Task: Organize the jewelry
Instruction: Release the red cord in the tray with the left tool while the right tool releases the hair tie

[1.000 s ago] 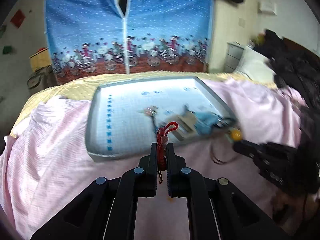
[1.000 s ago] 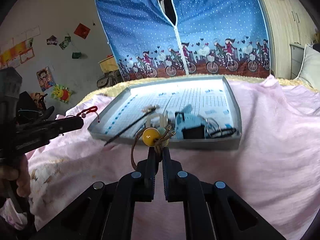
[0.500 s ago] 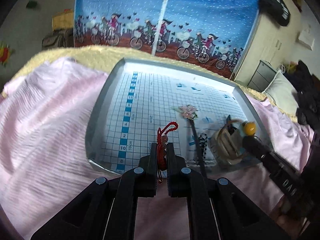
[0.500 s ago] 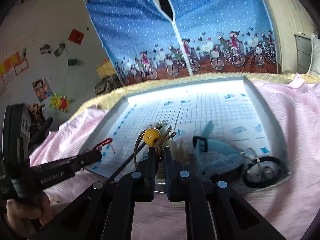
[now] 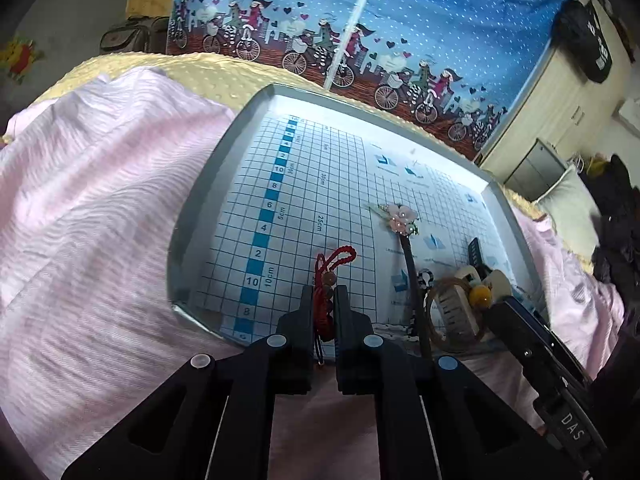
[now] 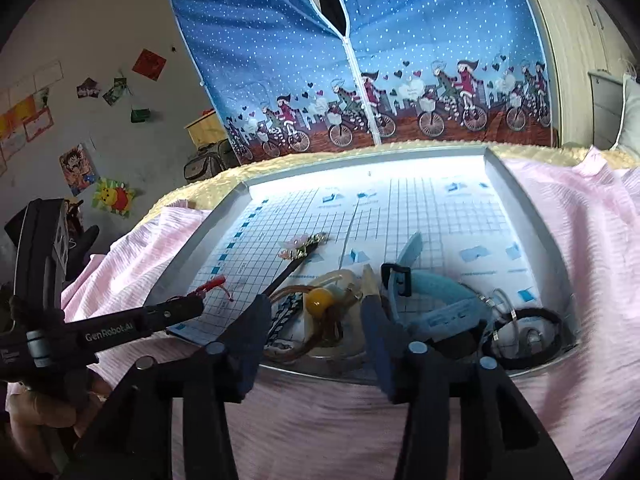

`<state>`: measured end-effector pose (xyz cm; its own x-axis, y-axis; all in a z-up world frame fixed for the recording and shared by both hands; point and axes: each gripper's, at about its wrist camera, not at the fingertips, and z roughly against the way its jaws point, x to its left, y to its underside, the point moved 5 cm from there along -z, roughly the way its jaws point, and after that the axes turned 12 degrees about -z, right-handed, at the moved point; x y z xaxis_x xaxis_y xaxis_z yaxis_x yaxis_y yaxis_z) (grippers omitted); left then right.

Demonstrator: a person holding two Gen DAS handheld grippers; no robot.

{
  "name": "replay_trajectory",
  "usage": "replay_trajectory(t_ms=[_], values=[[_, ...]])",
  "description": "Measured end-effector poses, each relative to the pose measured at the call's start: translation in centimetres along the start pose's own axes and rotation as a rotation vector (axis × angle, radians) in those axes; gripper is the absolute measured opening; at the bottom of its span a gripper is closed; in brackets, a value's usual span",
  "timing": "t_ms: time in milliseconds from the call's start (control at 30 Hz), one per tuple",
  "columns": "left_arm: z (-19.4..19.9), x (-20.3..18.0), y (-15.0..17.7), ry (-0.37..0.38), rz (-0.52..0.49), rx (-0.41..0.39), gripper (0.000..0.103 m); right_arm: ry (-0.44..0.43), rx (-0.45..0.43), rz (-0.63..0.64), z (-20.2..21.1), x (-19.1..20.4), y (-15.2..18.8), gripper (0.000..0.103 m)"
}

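The left gripper is clamped on a red cord bracelet, holding it by its beaded middle so the looped end pokes out over the near edge of the tray, which looks like the spot where it is meant to go down. The right gripper stands wide apart at the tray's near rim, with a cord bracelet carrying a yellow bead lying loose between its fingers and not pinched, so I judge that piece to be set down. It lies in the near part of the tray among the other pieces: a flower hairpin with its long dark stem, a pale blue strap and a black hair tie, all crowded to the right while the left of the gridded floor is bare. The tray sits on a bed with a pink sheet over a yellow blanket. Behind hangs a blue fabric wardrobe cover printed with cyclists, and posters dot the wall.
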<state>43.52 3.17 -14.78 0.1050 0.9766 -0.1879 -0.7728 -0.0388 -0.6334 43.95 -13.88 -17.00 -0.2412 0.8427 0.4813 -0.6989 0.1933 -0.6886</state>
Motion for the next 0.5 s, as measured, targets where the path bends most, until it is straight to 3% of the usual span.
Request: replay_trajectory(t_ms=[33,100,167,233,333,400,433,500], values=[[0.2,0.0,-0.2,-0.003,0.007,-0.010,0.007,0.002,-0.012,0.009,0.4,0.1,-0.2,0.047],[1.3,0.2,-0.3,-0.018,0.008,-0.048,0.019,0.026,-0.041,0.037,1.1,0.2,-0.6,0.055],[2.4,0.1,-0.5,-0.029,0.000,-0.083,0.053,0.037,-0.070,0.060,1.8,0.4,-0.9,0.062],[4.3,-0.3,-0.6,-0.041,-0.018,-0.138,0.064,0.044,-0.097,0.076,3.0,0.6,-1.3,0.066],[6.1,-1.4,-1.1,-0.050,-0.059,-0.184,0.066,0.052,-0.151,0.087,5.1,0.8,-2.0,0.078],[8.0,-2.2,-1.1,-0.063,-0.089,-0.224,0.082,0.055,-0.180,0.092,6.4,1.1,-2.4,0.084],[8.4,-2.7,-1.3,-0.069,-0.097,-0.242,0.100,0.055,-0.199,0.097,7.3,1.3,-2.6,0.091],[10.6,-3.5,-1.2,-0.089,-0.112,-0.316,0.102,0.053,-0.223,0.108,8.6,1.6,-2.7,0.102]])
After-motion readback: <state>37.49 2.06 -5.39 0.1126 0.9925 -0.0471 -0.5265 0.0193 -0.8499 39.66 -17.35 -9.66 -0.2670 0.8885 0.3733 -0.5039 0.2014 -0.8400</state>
